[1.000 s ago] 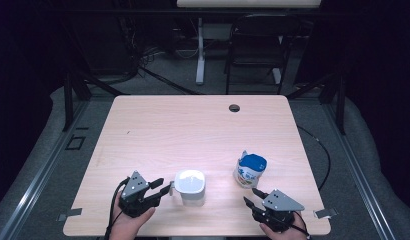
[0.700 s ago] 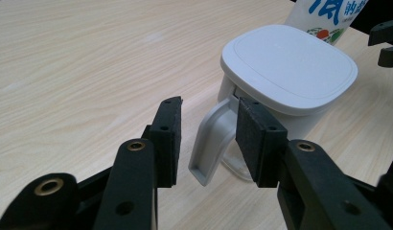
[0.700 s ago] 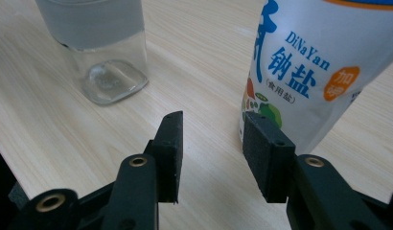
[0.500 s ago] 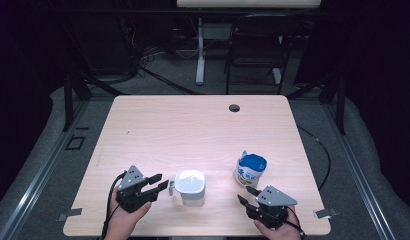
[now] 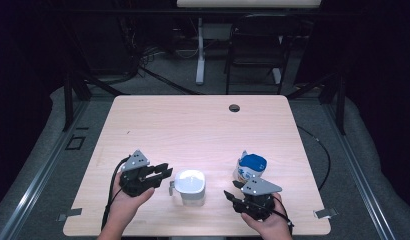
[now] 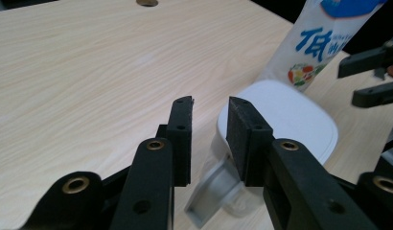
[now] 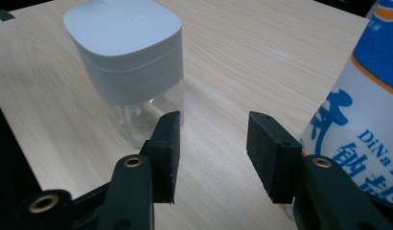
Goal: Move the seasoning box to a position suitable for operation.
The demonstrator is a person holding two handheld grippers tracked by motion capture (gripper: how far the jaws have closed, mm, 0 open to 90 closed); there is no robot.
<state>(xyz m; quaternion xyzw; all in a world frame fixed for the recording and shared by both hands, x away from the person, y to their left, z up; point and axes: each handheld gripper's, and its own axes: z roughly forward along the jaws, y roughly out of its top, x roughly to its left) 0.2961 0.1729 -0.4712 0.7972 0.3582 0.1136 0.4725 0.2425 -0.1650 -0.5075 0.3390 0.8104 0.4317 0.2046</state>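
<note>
Left gripper [image 5: 163, 174] lifted since earlier frame, jaws just closing, still apart, empty; white-lidded jar [image 5: 190, 187] at its 3 o'clock; right gripper [image 5: 232, 198] moved inward, jaws just opening, empty; blue-white pouch [image 5: 251, 167] at its 1 o'clock.

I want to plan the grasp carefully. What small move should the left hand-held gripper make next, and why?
Probably ease the left hand-held gripper forward and down onto the grey handle of the white-lidded clear glass jar. Its jaws have just been closing, nothing is between them yet, and the handle lies just below and ahead of them.
</note>
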